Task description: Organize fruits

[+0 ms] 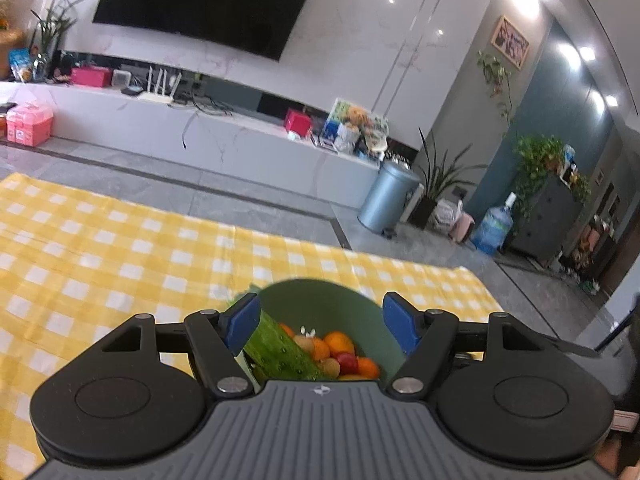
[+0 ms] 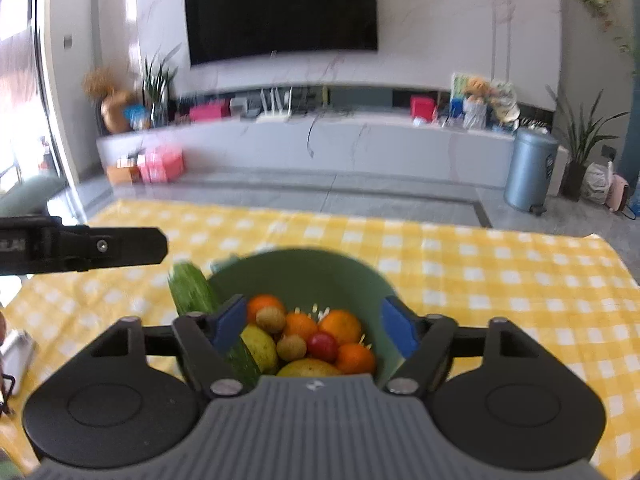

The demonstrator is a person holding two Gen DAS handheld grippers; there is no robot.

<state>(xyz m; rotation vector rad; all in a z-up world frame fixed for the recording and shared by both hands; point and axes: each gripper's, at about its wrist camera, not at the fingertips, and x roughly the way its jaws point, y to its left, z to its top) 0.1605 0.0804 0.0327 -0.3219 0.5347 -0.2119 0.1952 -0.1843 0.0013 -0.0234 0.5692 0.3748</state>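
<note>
A green bowl (image 1: 320, 300) stands on the yellow checked tablecloth (image 1: 120, 248) and holds the fruit. Inside are oranges (image 2: 342, 326), a red fruit (image 2: 322, 346), small brown longans (image 2: 271, 319), a yellow lemon (image 2: 260, 346) and a mango (image 2: 308, 368). A cucumber (image 2: 190, 288) leans over the bowl's left rim. My left gripper (image 1: 322, 322) hangs open above the bowl, the cucumber (image 1: 280, 348) showing just inside its left pad. My right gripper (image 2: 314, 325) is open over the fruit, with nothing pressed between its pads. A black finger (image 2: 120, 246) of the left gripper reaches in from the left.
The cloth's far edge (image 2: 360, 216) drops to a grey floor. Beyond stand a long white TV console (image 2: 320, 148), a blue-grey bin (image 2: 530, 168) and potted plants. A pale object (image 2: 16, 354) lies at the table's left edge.
</note>
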